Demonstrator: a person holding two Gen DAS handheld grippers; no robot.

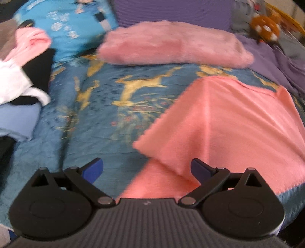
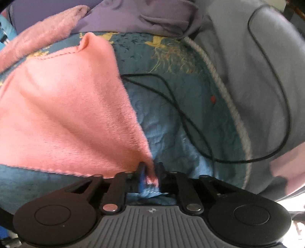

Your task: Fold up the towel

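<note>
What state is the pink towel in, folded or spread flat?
Partly folded. In the left wrist view one corner of the pink towel lies doubled over itself; the right gripper pinches another corner.

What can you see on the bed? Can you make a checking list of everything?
Surface: blue bedspread with gold deer pattern.
Job's things: pink towel partly folded, one corner pinched.
Clutter: fluffy pink pillow, clothes pile, blue printed pillow, purple cloth, grey blanket, orange toy.
Grippers: left gripper open over the towel; right gripper shut on towel corner.
Cables: black cable across bedspread and blanket.
Surroundings: nothing seen.
</note>
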